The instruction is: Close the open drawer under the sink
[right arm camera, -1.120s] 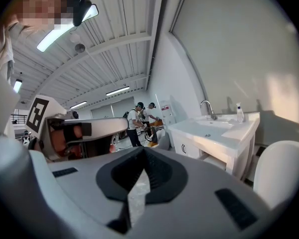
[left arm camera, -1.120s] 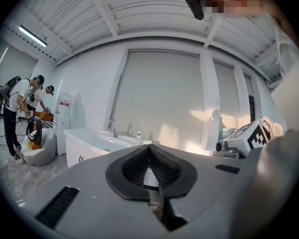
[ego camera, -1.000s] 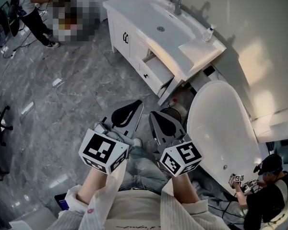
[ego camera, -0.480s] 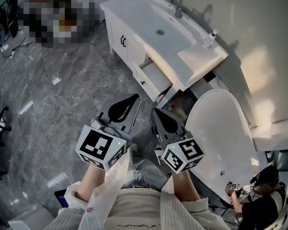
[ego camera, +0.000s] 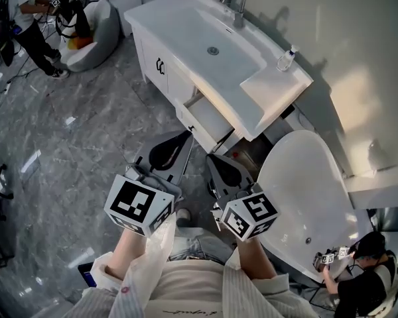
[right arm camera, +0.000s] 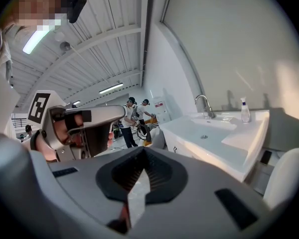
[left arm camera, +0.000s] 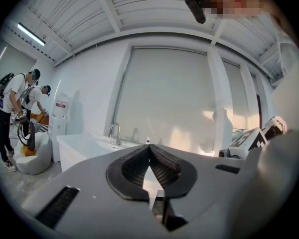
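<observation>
- Open drawer (ego camera: 211, 114) sits just ahead of both jaws, its front running crosswise.
- Left gripper (ego camera: 186, 138) looks a touch nearer than right gripper (ego camera: 212, 158).
- Both jaws pinched together, empty.

The bench (ego camera: 272, 88) runs from the far left towards the right, with the faucet (ego camera: 233, 5) at its far edge and a bottle (ego camera: 286, 59) on its right end. The drawer (ego camera: 209, 119) juts from the bench's near face. A bathtub (ego camera: 305, 191) lies right of it. The left gripper (ego camera: 188, 138) and right gripper (ego camera: 209, 159) sit side by side, near of the drawer and apart from it. People (ego camera: 26, 25) and a beanbag (ego camera: 89, 42) are far left; another person (ego camera: 361, 280) is at the near right.
</observation>
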